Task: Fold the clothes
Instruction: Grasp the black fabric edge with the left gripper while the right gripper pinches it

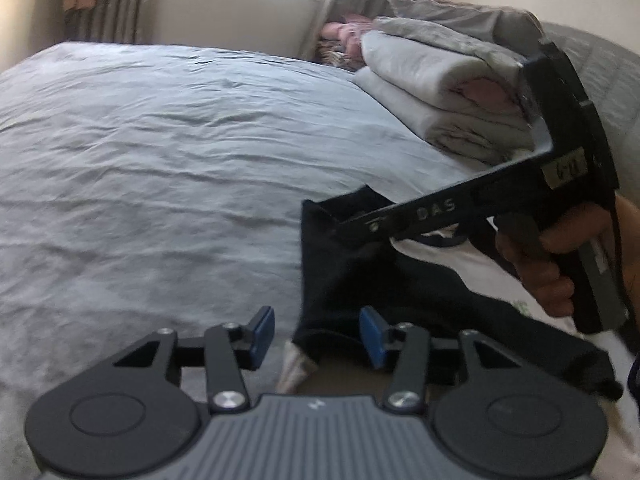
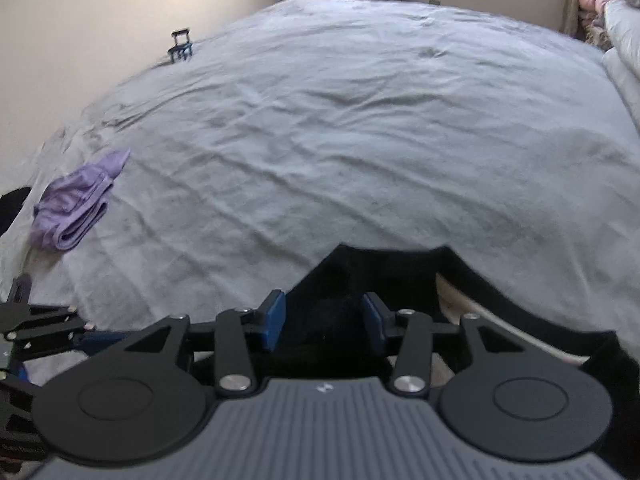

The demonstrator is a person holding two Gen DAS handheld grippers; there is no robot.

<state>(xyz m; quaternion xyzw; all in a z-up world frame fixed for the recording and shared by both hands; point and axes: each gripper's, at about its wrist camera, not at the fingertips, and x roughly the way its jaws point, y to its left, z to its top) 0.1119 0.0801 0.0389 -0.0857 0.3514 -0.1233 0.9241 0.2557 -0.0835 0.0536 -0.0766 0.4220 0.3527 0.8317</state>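
Note:
A black garment (image 1: 360,280) lies partly over a white garment (image 1: 480,256) at the near right of the grey bed sheet (image 1: 160,140). My left gripper (image 1: 318,330) is open, its blue pads either side of the black garment's near left edge. My right gripper (image 2: 324,320) is open just over the black garment (image 2: 380,276), with dark cloth between its pads. The right gripper's body also shows in the left wrist view (image 1: 460,200), held above the garment by a hand. A folded purple garment (image 2: 76,204) lies at the left.
A stack of folded grey and white linen (image 1: 440,92) sits at the far right of the bed by the curtain. A small dark clip-like object (image 2: 181,46) stands at the bed's far left edge. Walls and a window lie beyond.

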